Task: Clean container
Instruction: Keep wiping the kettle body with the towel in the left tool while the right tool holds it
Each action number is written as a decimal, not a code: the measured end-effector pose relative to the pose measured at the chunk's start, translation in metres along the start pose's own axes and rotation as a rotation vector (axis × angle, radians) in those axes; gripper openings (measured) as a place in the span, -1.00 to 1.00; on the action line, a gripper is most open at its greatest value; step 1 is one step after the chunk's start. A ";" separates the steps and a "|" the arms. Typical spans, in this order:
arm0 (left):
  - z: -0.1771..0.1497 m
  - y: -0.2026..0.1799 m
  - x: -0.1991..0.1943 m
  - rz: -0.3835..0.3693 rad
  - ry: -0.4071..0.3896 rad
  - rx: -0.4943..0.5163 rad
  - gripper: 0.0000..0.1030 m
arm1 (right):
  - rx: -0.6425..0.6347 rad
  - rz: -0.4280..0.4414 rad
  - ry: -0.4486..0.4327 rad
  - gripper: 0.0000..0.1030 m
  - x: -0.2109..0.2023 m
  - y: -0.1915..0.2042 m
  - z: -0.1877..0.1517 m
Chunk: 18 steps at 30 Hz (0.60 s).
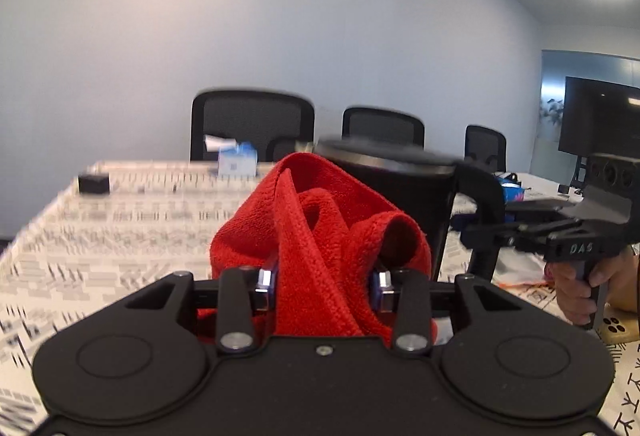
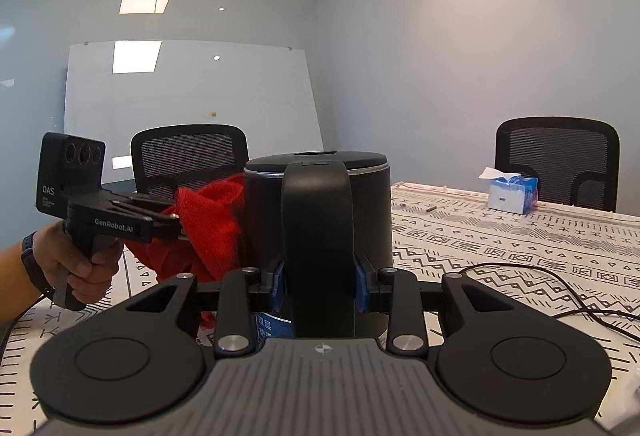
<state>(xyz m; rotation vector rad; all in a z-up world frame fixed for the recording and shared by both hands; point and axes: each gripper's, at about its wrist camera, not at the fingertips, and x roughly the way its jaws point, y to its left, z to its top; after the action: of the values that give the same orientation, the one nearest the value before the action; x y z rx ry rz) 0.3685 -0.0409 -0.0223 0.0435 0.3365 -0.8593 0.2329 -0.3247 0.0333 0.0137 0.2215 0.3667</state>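
Note:
A black lidded kettle [image 2: 264, 220] with a broad black handle [image 2: 318, 236] stands on the patterned tablecloth. My right gripper [image 2: 319, 286] is shut on the handle. My left gripper [image 1: 322, 286] is shut on a bunched red cloth [image 1: 320, 224] and presses it against the kettle's side [image 1: 404, 195] just below the lid. In the right wrist view the left gripper [image 2: 180, 224] comes in from the left with the red cloth [image 2: 208, 224] against the kettle wall. In the left wrist view the right gripper [image 1: 476, 236] grips the handle [image 1: 486, 211] from the right.
A blue tissue box [image 2: 512, 193] sits at the table's far edge, also seen in the left wrist view [image 1: 237, 159]. A black cable [image 2: 560, 288] lies on the cloth to the right. A small black block [image 1: 94, 183] sits far left. Black chairs [image 1: 252, 125] line the table.

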 end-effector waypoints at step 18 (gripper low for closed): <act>-0.004 -0.010 -0.002 0.070 0.042 -0.031 -0.19 | 0.006 0.014 -0.001 -0.40 0.000 0.001 -0.001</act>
<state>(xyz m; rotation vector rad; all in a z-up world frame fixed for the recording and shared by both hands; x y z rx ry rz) 0.3584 -0.0455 -0.0248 0.0441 0.3859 -0.7846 0.2324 -0.3243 0.0325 0.0211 0.2210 0.3798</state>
